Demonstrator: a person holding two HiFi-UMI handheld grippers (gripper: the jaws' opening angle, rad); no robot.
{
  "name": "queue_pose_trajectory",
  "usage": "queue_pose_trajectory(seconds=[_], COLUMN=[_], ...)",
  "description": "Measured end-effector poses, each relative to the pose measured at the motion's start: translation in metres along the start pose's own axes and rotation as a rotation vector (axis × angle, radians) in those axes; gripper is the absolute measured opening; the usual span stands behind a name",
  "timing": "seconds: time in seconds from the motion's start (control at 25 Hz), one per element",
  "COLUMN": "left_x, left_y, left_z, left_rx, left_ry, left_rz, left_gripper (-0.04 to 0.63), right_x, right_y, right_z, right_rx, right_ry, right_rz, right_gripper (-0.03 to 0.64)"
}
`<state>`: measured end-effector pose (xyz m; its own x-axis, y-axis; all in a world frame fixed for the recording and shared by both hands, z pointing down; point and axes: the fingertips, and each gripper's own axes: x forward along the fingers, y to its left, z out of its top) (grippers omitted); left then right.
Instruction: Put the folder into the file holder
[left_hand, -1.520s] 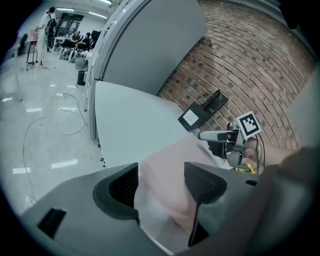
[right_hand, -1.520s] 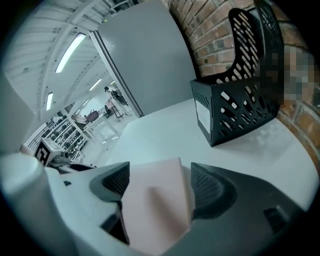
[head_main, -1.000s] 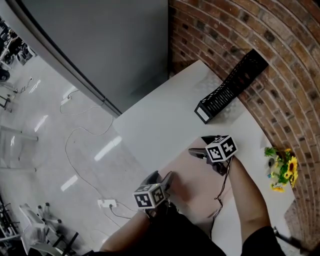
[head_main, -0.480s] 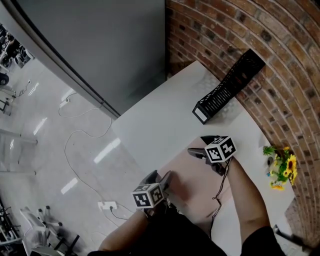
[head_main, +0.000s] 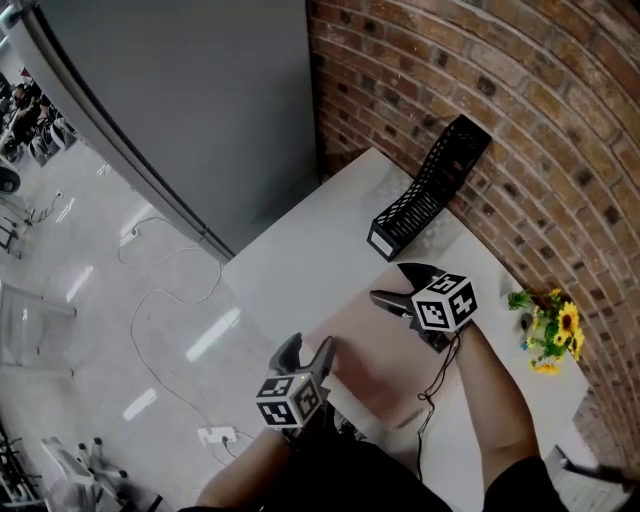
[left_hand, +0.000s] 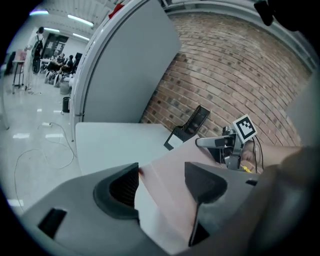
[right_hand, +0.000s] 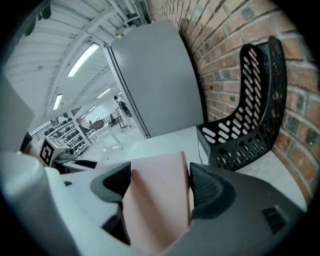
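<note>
Room: a brick wall (head_main: 520, 110) runs along the far side of a white table (head_main: 300, 260), with a grey panel and a glossy floor beyond it.
File holder (head_main: 425, 195): black mesh, on the table against the brick, its open slot facing back toward the person.
Folder (head_main: 375, 360): pink, lying on the table near the front edge, well apart from the file holder.
Flowers (head_main: 548, 330): a small yellow bunch by the wall, to the right of the folder.
Left gripper (left_hand: 161, 172): jaws wide, a near corner of the folder between them, nothing clamped.
Right gripper (right_hand: 160, 175): jaws wide over the far edge of the folder, which fills the gap and looks a little bowed; not pinched.
Step in hand: most likely taking hold of the folder at both ends.
How to do it well: close each pair of jaws squarely on an edge, deep enough that the sheet cannot slip. Lift both ends together so it stays flat, stand it on edge, line it up with the slot, and lead in with the right end.
Risk: a one-sided grip would probably let it sag or fan open.
</note>
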<state>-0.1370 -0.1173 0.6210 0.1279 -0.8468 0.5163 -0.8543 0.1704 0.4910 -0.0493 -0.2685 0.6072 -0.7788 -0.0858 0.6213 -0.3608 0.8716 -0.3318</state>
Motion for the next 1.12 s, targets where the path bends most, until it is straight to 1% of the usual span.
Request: queue_pose_trajectory(seconds=[0.32,0.6,0.76,0.88,1.04,1.12], left_x=[-0.026,-0.048,-0.066,-0.078,-0.090,-0.096], left_y=[-0.047,-0.093,-0.123,-0.142,-0.160,-0.167], left_z=[0.070,0.110,0.116,0.119,0.110,0.104], left_rx=[0.195,0.366,0.447,0.501,0.531,0.545], left_ry=[-0.173,-0.311,-0.367,-0.402,-0.412,-0.414], left_rz=[-0.032,-0.071,-0.095,-0.119,-0.154,-0.171], left_gripper=[0.281,0.281,0.281,0.281,0.281,0.281], right_x=[-0.070,-0.129,-0.159,-0.178,-0.198,-0.208], right_y=[0.016,0.027,0.036,0.041,0.048,0.052], right_z=[0.052,0.073,0.068,0.063,0.048,0.042], right_rx=[-0.042,-0.080,-0.087,-0.066,-0.020,0.034], right_ry=[-0.192,-0.333,-0.364,-0.386,-0.413,-0.448], right_rz=[-0.051,-0.103,-0.114,-0.124,-0.129,-0.113], right_gripper=[0.374,0.377,0.379,0.390,0.407,0.422])
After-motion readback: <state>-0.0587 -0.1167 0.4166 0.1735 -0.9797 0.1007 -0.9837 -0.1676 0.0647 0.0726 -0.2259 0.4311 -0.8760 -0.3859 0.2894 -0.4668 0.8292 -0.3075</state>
